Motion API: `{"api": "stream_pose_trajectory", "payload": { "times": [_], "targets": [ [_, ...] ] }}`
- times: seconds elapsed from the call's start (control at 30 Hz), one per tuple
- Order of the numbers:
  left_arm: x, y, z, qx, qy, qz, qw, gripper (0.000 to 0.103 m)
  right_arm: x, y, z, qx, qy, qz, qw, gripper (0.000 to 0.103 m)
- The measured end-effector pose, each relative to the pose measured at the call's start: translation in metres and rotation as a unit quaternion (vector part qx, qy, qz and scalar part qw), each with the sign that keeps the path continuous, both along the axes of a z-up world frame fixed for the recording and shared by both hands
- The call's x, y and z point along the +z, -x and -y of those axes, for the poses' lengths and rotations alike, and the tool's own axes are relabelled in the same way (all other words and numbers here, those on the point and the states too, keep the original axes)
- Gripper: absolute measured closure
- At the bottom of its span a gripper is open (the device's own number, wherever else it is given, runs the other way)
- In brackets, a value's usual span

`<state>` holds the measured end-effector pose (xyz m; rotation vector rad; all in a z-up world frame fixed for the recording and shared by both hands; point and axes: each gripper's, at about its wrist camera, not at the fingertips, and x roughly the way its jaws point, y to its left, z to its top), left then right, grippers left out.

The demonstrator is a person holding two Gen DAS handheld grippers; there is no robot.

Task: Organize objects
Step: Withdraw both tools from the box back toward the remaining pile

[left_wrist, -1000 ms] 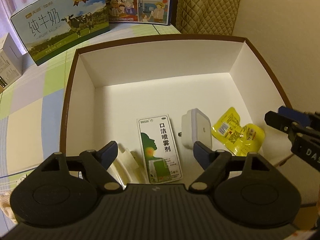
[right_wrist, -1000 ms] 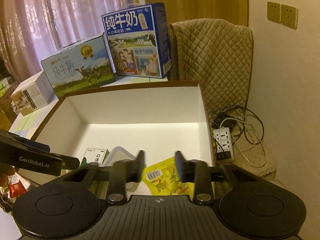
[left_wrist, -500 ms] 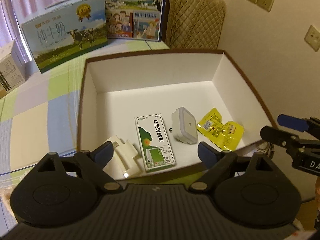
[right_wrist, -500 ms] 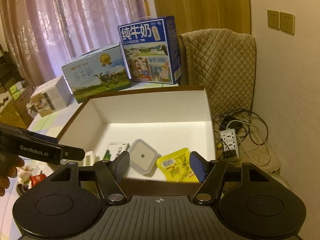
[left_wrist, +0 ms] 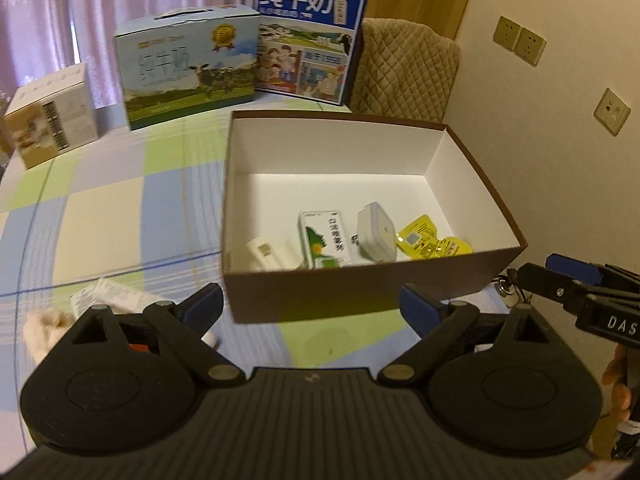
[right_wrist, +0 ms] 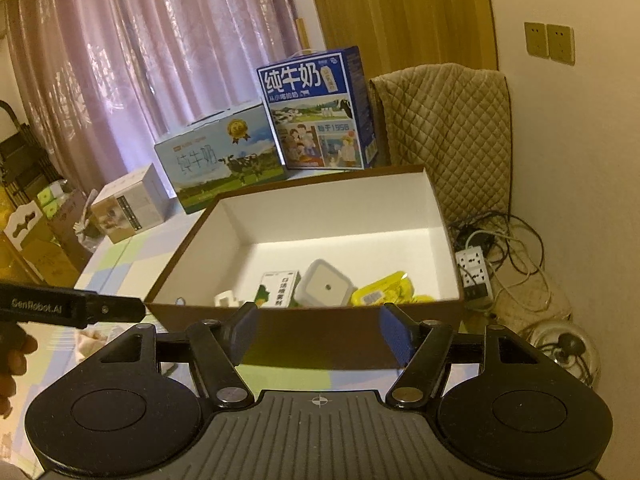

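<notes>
The open cardboard box (left_wrist: pixel 360 296) sits on the checked tablecloth (left_wrist: pixel 104 216): brown outside, plain white inside, shallow and rectangular, with straight walls. Four items lie along its near wall. From left to right: a white plastic piece (left_wrist: pixel 269 255), blocky in shape; a flat green-and-white carton (left_wrist: pixel 325 239) with printed text; a white plug adapter (left_wrist: pixel 377 232), rounded-square and smooth, tipped on edge; and a yellow foil pouch (left_wrist: pixel 430 239), glossy and crinkled. The carton and adapter are touching; the pouch is just beside the adapter. My left gripper (left_wrist: pixel 310 306) is empty, its jaws spread wide, in front of the box's near wall and outside it. My right gripper (right_wrist: pixel 318 332) is likewise empty, jaws wide apart, facing the same near wall from the box's right end. A white tube-like packet (left_wrist: pixel 108 296) lies on the cloth just left of my left gripper, blurred.
</notes>
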<state>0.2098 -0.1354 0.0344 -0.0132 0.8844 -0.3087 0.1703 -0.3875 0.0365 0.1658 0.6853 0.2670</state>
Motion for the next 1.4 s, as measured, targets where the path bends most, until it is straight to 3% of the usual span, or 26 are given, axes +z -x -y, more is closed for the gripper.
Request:
{"api": "stream_pose_trajectory", "payload": {
  "times": [0.7,1.0,1.4],
  "targets": [
    [-0.01,0.069,-0.091,0.094,0.009,0.009,0.9954,0.009,-0.01,0.035,-0.05,0.027,-0.001,-0.026,0.999,0.039],
    [-0.031,0.092,-0.13,0.138,0.014,-0.023,0.99,0.009,-0.032,0.035,-0.077,0.065,-0.008,-0.065,0.996,0.039],
    [-0.056,0.104,-0.166,0.183,-0.001,-0.05,0.9819,0.01,-0.067,0.041,-0.121,0.116,0.017,-0.088,0.989,0.039]
  ]
}}
